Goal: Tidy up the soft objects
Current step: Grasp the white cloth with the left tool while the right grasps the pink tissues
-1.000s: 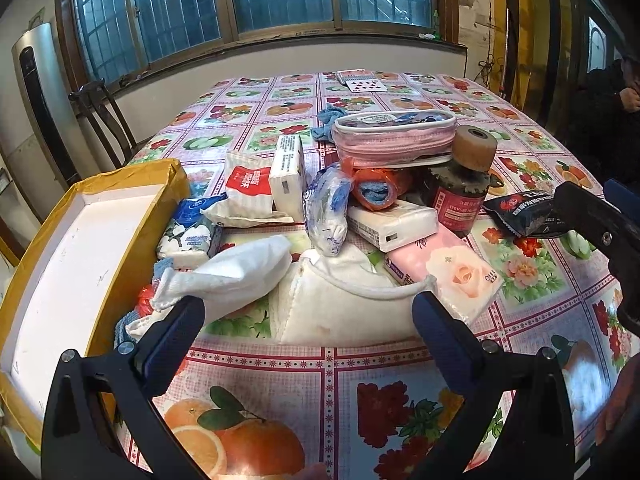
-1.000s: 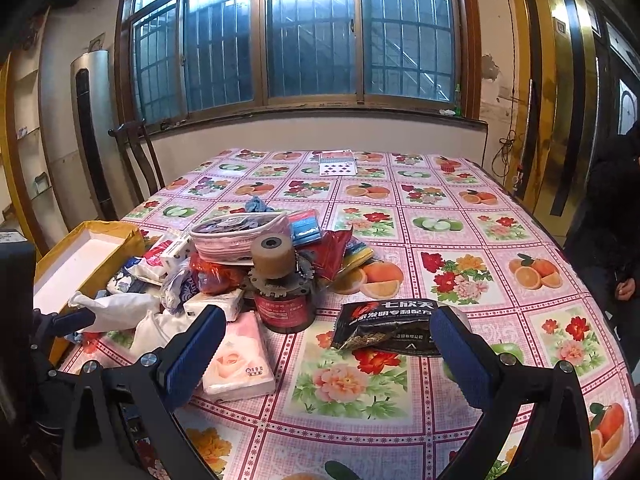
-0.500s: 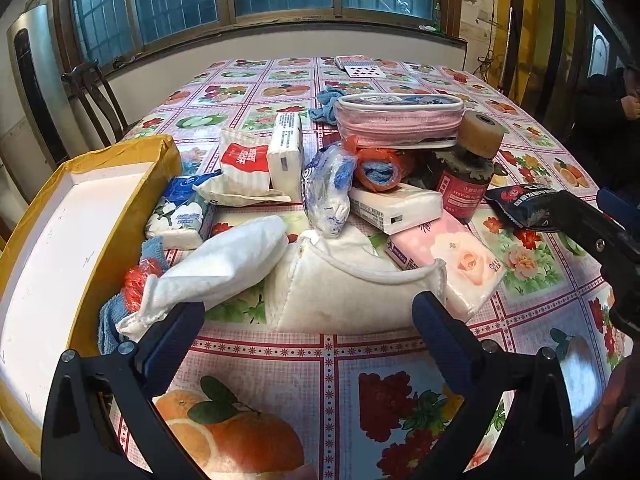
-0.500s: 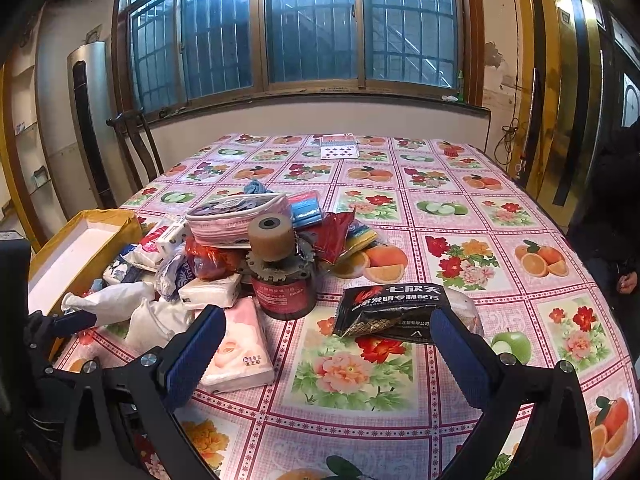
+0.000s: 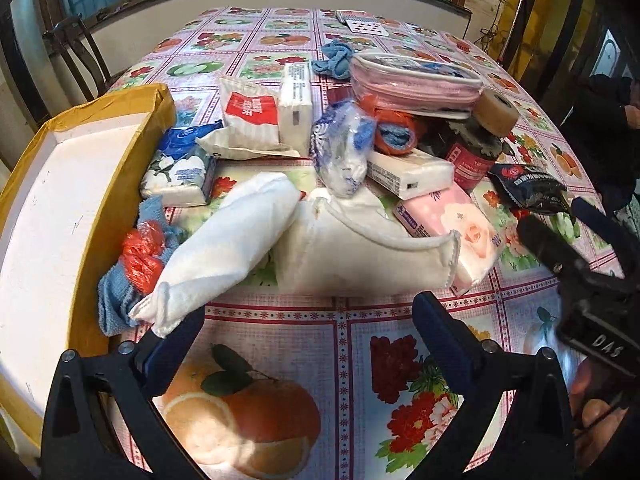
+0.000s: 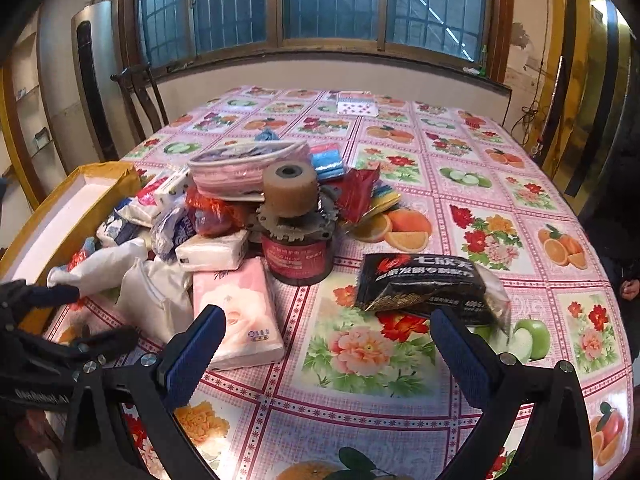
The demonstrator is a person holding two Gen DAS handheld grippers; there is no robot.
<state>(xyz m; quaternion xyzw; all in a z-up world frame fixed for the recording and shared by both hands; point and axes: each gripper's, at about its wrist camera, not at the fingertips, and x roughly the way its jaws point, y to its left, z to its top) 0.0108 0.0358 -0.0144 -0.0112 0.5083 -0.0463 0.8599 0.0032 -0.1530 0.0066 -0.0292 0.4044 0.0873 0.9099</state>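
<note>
— Since a second ago the left gripper [image 5: 306, 322] has come down and forward toward the pile; the white cloths now fill far more of its view. Jaws?

— Spread wide, holding nothing. One left fingertip [image 5: 176, 334] sits just under the knotted end of the rolled white cloth [image 5: 224, 248]; I cannot tell whether they touch.

— How does that cloth look?

— Plump, quilted, sausage-shaped, lying aslant from 7 o'clock up toward 1 o'clock. At its 3 o'clock, touching it, lies a folded white cloth [image 5: 360, 252] with a stitched hem and a curled corner.

— And around them?

— At 9 o'clock a blue rag [image 5: 116, 300] with a red plastic bag [image 5: 142, 252] bunched on it, both against the yellow-edged box [image 5: 100, 200]. At 3 o'clock of the folded cloth a pink tissue pack [image 5: 460, 224] printed with a rose, partly under the hem. Toward 12 o'clock more tissue packs, a pink zip pouch [image 5: 416, 84] and a dark red jar [image 5: 472, 160] with a tan roll on top.

— The right gripper [image 6: 324, 346]?

— Jaws open as well, empty, over the flowered surface [image 6: 360, 400]. The pink pack lies at its 10 o'clock, a black foil packet [image 6: 420, 284] at 1 o'clock, just beyond the right fingertip.
</note>
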